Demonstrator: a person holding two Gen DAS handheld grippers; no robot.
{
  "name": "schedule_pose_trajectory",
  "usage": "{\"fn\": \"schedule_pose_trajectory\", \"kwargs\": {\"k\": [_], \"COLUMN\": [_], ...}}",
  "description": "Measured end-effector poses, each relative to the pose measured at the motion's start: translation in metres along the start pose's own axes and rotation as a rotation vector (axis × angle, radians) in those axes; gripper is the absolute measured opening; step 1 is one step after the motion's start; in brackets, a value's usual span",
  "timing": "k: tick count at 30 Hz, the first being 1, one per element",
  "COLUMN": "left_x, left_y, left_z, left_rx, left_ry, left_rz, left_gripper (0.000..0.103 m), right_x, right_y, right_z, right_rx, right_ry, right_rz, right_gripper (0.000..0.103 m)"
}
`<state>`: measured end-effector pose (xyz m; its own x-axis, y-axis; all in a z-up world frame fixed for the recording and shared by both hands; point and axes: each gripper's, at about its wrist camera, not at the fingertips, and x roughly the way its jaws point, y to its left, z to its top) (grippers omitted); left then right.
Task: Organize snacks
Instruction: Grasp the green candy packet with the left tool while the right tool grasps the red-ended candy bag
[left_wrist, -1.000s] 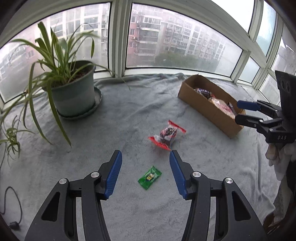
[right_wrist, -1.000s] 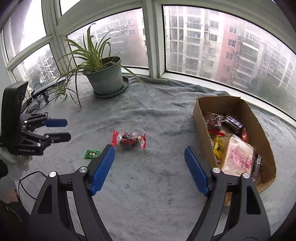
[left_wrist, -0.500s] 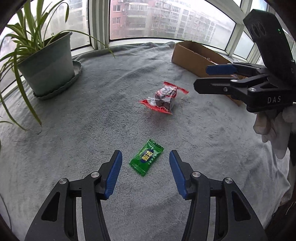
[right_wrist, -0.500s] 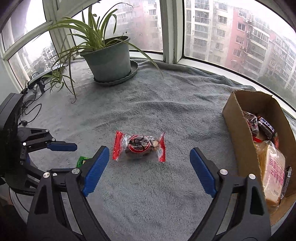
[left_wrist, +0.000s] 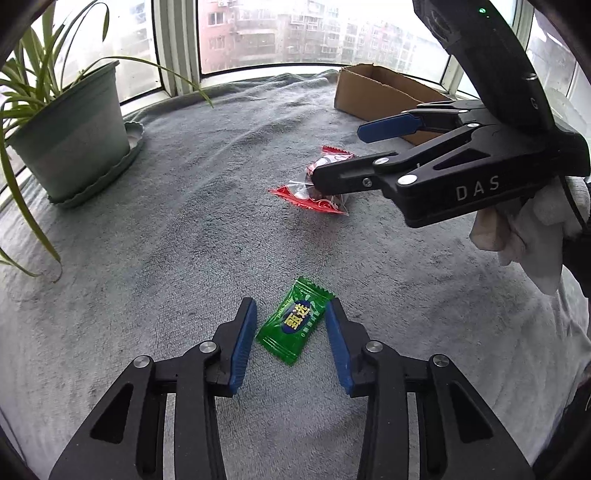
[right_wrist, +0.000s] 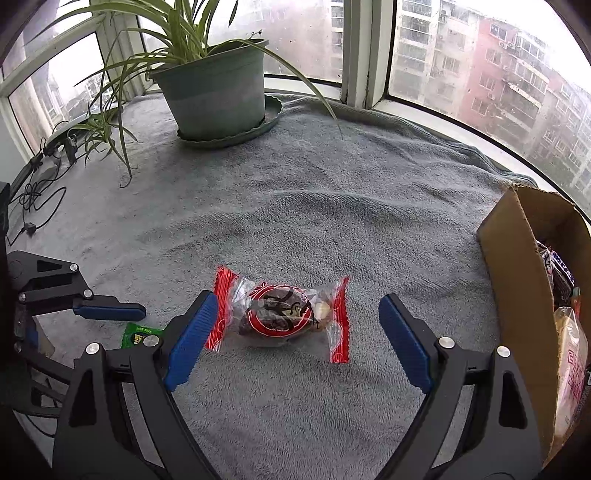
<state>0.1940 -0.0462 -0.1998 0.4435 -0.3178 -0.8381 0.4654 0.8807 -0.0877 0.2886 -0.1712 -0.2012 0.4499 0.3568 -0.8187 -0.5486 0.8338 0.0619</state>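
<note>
Our left gripper (left_wrist: 290, 328) stood spread around the green candy (left_wrist: 295, 320), flat on the grey blanket (left_wrist: 184, 221); our right gripper (right_wrist: 295, 332), also spread, bracketed the red-ended snack (right_wrist: 282, 314). Both looked light, crinkly and slippery, so we judged the plump middles the best hold. The cardboard box (right_wrist: 517, 280) waited rightward, across open blanket.

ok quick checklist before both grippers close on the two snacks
1. Left gripper open, straddling the green candy: ok.
2. Right gripper open around the red-ended snack pack: ok.
3. Red-ended snack pack centred between the fingers: not ok, it sits nearer the left finger.
4. Fingers low enough to grip: cannot tell.
5. Cardboard box has room: cannot tell.
</note>
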Motion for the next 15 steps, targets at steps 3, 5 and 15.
{"fn": "schedule_pose_trajectory", "kwargs": {"k": [3, 5, 15], "left_x": [-0.001, -0.003, -0.006], "left_y": [-0.001, -0.001, -0.001], "left_z": [-0.002, -0.004, -0.007], "left_rx": [0.006, 0.007, -0.026], "left_ry": [-0.005, -0.007, -0.018], "left_rz": [-0.002, -0.005, -0.009], "left_gripper": [0.028, 0.024, 0.019], "right_x": [0.006, 0.009, 0.013], "right_y": [0.004, 0.007, 0.012], "right_z": [0.000, 0.000, -0.004], "right_rx": [-0.019, -0.027, -0.033], "right_ry": [0.014, 0.020, 0.048], "right_rz": [-0.001, -0.006, 0.013], "right_gripper": [0.091, 0.091, 0.068]}}
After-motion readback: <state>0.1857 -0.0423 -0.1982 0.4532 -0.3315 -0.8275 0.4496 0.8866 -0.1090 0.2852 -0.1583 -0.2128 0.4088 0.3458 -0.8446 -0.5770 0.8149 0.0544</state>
